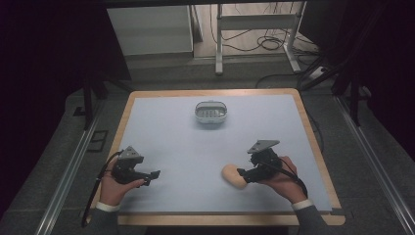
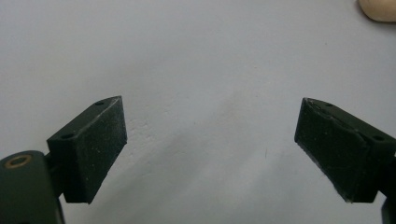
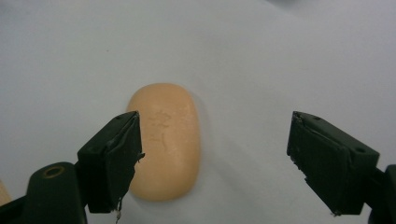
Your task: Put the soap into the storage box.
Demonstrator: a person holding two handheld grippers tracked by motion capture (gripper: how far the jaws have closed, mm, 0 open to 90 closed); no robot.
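- Right gripper [image 3: 212, 163], fingers spread wide, at the soap [image 3: 166, 140], which lies near the table's [image 1: 293, 122] front edge.
- Left gripper [image 2: 210, 149], fingers apart, over bare table.
- Soap dish [image 1: 211, 112] sits far back.

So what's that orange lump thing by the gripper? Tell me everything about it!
It looks like a bar of soap: a smooth, rounded oval, pale peach-orange, with a faint mark pressed into its top. It lies flat on the light grey table mat, near the front right. The right gripper is open around it, one jaw right at its edge, the other well apart. Nothing grips it yet.
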